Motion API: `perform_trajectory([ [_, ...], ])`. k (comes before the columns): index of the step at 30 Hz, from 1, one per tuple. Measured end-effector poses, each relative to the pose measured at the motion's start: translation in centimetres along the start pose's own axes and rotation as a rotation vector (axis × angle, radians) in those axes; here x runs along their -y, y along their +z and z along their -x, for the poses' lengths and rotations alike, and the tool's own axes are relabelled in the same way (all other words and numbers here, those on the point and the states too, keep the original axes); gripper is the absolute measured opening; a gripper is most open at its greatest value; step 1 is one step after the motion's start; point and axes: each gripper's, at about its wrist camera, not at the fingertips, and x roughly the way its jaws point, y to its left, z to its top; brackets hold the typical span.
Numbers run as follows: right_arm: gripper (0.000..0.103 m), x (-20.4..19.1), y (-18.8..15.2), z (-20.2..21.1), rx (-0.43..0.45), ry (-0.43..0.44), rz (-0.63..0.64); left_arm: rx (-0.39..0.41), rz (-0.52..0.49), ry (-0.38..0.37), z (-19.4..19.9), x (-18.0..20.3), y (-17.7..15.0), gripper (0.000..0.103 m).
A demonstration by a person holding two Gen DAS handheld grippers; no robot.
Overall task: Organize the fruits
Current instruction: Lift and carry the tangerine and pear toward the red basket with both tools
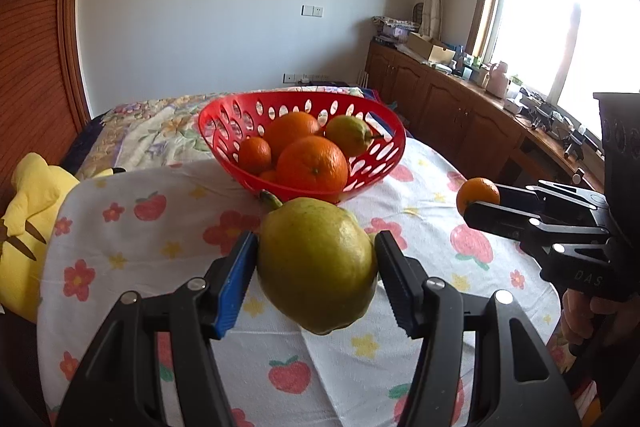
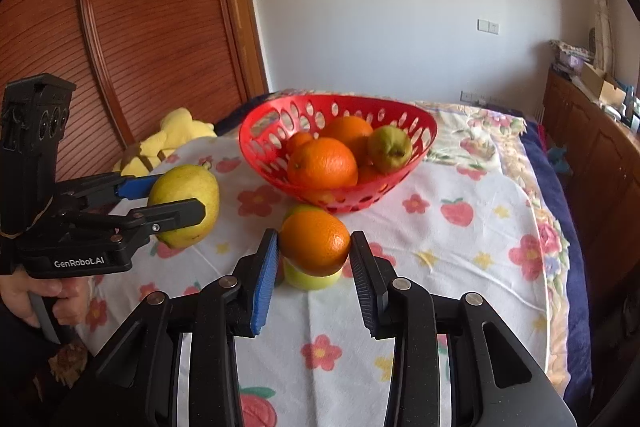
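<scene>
My left gripper is shut on a large yellow-green pear and holds it above the cloth, in front of the red basket. It also shows in the right wrist view with the pear. My right gripper is shut on a small orange, seen too in the left wrist view. A yellow-green fruit lies on the cloth under the orange. The basket holds several oranges and a pear.
A flower-and-strawberry cloth covers the bed surface. A yellow plush toy lies at the left edge. A wooden door stands behind on the left, wooden cabinets with clutter run along the right under a window.
</scene>
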Motion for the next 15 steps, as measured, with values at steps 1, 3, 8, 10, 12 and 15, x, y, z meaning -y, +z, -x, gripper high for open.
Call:
perform_trajectory([
  [1, 0.036, 0.1, 0.3, 0.2, 0.007, -0.003, 0.002, 0.005, -0.002, 0.002, 0.1, 0.0, 0.2, 0.059],
  [3, 0.036, 0.4, 0.9, 0.5, 0.019, -0.002, 0.004, 0.017, -0.003, 0.006, 0.3, 0.0, 0.8, 0.059],
  [8, 0.036, 0.8, 2.8, 1.2, 0.058, -0.005, 0.012, 0.037, -0.011, 0.016, 0.4, 0.1, 2.3, 0.059],
  [10, 0.036, 1.0, 3.5, 1.4, 0.069, 0.006, 0.010, 0.047, -0.014, 0.018, 0.6, 0.2, 2.8, 0.059],
  [12, 0.036, 1.0, 4.2, 1.5, 0.079, 0.012, 0.014, 0.055, -0.015, 0.018, 0.7, 0.2, 3.4, 0.059],
  [15, 0.036, 0.9, 5.2, 1.4, 0.088, 0.016, 0.026, 0.059, -0.019, 0.017, 0.7, 0.2, 4.1, 0.059],
])
